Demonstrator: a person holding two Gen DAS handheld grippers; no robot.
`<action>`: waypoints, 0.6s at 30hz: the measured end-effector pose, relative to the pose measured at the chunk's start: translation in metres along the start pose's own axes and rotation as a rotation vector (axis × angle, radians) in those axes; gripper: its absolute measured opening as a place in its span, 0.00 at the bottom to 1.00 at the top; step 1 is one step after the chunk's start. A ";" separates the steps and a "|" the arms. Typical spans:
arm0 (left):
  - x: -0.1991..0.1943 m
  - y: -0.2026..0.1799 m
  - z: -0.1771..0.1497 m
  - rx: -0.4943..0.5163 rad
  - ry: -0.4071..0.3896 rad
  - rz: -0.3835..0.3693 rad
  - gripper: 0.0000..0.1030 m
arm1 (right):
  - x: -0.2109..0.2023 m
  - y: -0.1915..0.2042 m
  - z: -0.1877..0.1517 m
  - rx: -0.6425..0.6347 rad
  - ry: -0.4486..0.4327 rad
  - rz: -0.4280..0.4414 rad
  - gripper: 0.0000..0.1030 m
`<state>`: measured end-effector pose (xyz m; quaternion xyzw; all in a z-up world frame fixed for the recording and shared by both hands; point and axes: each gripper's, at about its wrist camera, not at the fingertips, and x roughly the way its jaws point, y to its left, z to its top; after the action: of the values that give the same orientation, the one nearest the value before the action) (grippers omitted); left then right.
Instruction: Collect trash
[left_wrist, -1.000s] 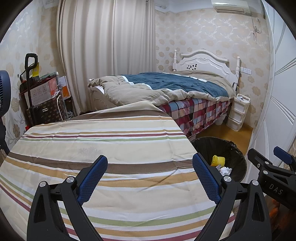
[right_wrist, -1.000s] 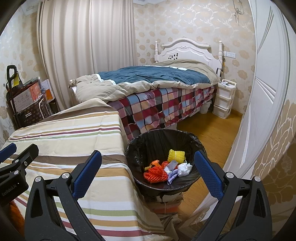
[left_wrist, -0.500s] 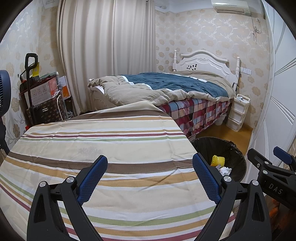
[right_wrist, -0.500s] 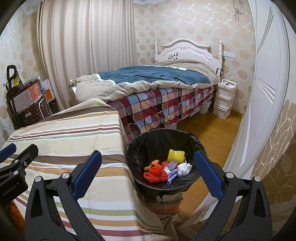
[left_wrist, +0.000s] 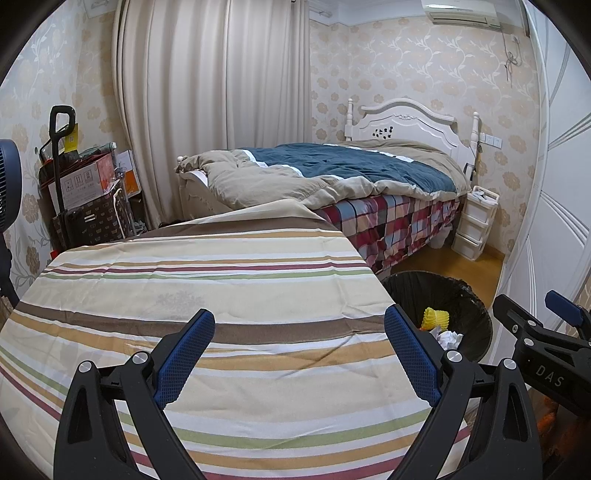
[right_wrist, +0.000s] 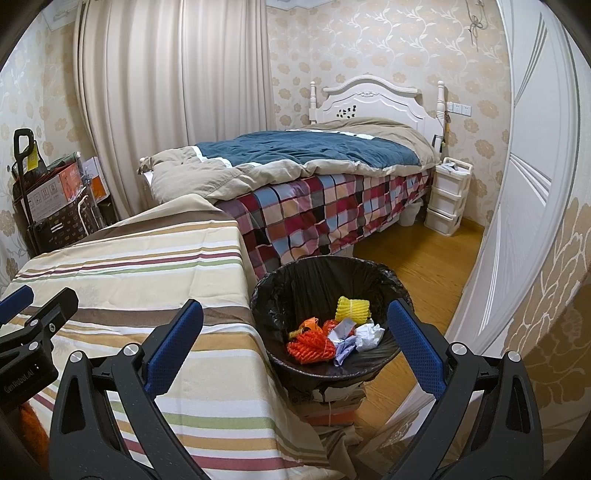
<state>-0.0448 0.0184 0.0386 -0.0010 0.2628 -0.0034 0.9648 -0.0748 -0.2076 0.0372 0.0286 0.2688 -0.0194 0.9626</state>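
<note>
Left wrist view
Left tongs: the left gripper is spread wide and holds nothing. It hangs over the near part of the table.
Table: it has a striped cloth on top. I see no trash on it.
Bin: the black trash bin stands on the floor just past the right edge of the table.
Trash: a yellow net and a white paper ball lie inside the bin.
Other tongs: part of the right gripper shows at the right side, near the bin.

Right wrist view
Right tongs: the right gripper is spread wide and holds nothing. It hangs over the right edge of the table and the bin.
Trash: a yellow net, an orange net, a white paper ball and a small purple scrap all lie in the bottom of the bin.
Bed: the bed is behind the bin, well apart from both tongs.

Step now: the collecting looks done, I think.
How to do it well: look over the whole cloth for any missed bit, and keep both tongs spread and clear of the cloth.
Change from before: nothing has moved. Both tongs and the trash sit in the same spots.
</note>
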 end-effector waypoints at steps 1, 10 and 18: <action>0.000 0.000 0.000 0.000 0.000 0.001 0.90 | 0.000 0.000 0.000 0.000 0.000 0.000 0.95; 0.000 0.000 0.000 0.001 -0.001 0.002 0.90 | 0.000 0.000 0.000 -0.001 0.000 0.001 0.95; 0.000 0.000 0.000 0.000 -0.001 0.000 0.90 | 0.000 0.000 0.000 0.000 0.000 -0.001 0.95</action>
<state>-0.0449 0.0186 0.0386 -0.0012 0.2625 -0.0036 0.9649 -0.0748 -0.2071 0.0371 0.0284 0.2689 -0.0197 0.9625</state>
